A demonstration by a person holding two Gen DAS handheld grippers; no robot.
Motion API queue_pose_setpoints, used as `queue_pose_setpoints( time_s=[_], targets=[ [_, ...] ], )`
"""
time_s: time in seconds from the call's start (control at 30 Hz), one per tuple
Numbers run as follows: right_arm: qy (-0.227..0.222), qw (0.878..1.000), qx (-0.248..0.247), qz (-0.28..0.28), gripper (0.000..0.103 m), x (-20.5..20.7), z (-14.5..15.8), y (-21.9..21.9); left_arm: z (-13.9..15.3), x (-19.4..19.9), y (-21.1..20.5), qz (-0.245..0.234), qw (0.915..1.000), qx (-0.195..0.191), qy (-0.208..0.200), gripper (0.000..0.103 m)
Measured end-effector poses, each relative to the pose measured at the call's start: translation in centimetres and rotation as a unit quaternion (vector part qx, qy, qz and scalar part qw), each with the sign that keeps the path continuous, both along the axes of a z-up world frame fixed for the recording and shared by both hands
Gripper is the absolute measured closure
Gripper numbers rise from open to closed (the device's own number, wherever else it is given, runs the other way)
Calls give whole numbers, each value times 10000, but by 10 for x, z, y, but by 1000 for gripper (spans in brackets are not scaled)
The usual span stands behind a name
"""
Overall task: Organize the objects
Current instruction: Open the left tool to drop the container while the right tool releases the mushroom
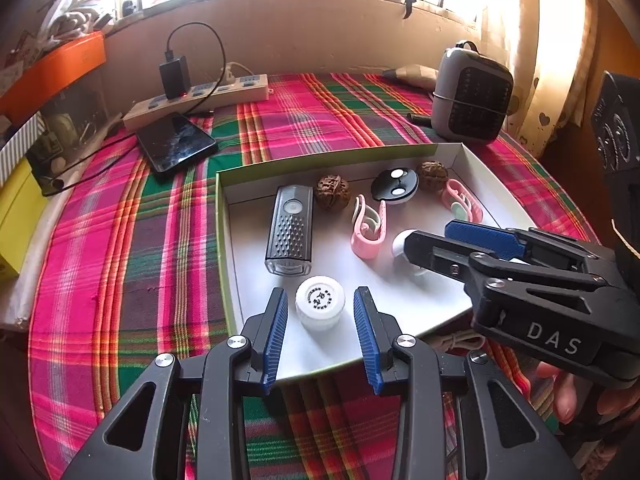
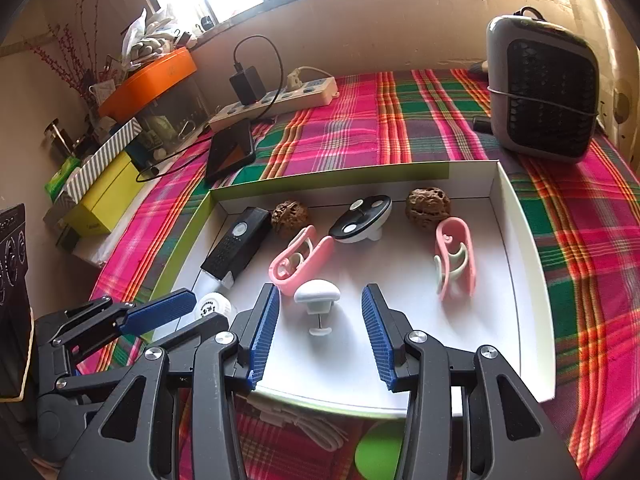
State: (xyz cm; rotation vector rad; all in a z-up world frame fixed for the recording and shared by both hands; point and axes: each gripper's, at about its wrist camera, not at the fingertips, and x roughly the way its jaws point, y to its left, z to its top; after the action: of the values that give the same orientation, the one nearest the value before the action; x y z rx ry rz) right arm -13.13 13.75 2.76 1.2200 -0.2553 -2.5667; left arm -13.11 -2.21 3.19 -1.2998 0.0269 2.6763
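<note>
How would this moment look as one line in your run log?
left claw: open around white jar | right claw: open around white knob | both in box

1. Right gripper: jaws apart over the near part of the white tray; white mushroom-shaped knob lies between the blue pads, touching neither
2. Left gripper at the tray's near left corner, jaws apart around a white round-lidded jar
3. Along the far edge: black bike light, two walnuts, black-and-white disc
4. Two pink clips mid-tray, well apart
</note>
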Motion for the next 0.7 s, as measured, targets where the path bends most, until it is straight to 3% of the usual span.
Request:
queue_pose_setpoints(
  time_s=[0.37,0.7],
  targets=[
    [272,9994,203,48,59,25,17,-5,15,27,-4,15,9996,113,276,70],
    [542,9980,308,-34,59,64,25,4,15,58,-12,-11,9979,460,448,71]
  ],
)
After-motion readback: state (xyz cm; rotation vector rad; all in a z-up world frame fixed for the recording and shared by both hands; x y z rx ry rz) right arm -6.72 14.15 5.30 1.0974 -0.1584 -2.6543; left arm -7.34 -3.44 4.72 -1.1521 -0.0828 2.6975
